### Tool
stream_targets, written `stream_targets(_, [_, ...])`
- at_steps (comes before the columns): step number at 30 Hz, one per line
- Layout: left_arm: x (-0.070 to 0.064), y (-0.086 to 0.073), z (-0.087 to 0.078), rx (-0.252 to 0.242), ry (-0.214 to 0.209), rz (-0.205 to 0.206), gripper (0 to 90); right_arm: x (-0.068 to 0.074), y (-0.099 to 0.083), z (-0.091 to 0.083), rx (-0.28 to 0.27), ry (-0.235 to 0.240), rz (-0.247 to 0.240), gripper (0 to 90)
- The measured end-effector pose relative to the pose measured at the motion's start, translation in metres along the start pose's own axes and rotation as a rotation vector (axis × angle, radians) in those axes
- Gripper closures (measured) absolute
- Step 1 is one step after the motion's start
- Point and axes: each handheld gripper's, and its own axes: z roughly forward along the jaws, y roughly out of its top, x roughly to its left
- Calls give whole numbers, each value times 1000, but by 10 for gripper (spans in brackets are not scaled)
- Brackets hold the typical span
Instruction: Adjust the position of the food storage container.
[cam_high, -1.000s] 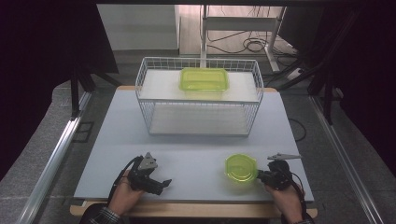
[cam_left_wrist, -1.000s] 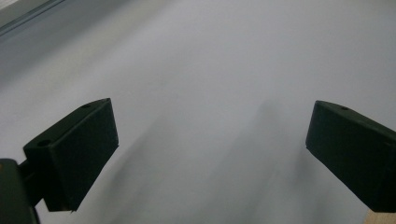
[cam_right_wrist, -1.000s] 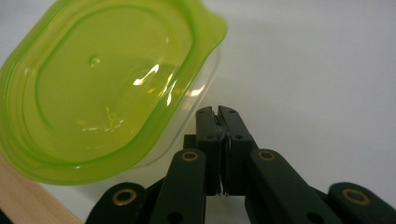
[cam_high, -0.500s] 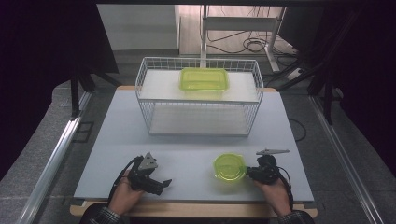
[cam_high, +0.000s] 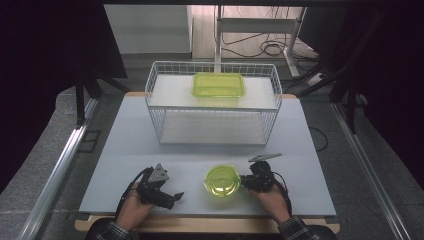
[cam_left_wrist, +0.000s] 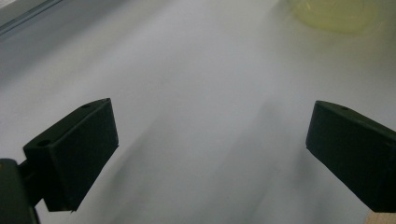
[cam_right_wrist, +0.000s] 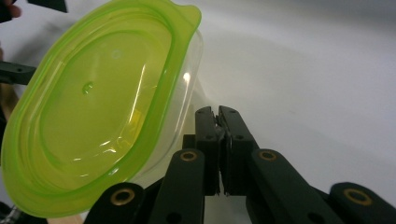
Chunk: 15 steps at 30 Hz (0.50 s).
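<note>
Fingers behind green-lidded container

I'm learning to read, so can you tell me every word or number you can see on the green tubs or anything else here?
There are none to read. The round green-lidded container by the right tongs has a plain lid with no print, and so does the rectangular green-lidded container in the wire basket. The white table is bare of print.
</note>
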Motion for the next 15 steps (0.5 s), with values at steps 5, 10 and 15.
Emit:
stream_targets(5, [0,0,0,-2,0,-3,22,17,1,9,24,22,-47,852])
stream_targets(10, [0,0,0,-1,-5,-5,22,14,0,2,5,-22,-69,840])
stream_targets(15, [-1,0,0,3,-8,-8,22,9,0,-13,-37,-92,-102,792])
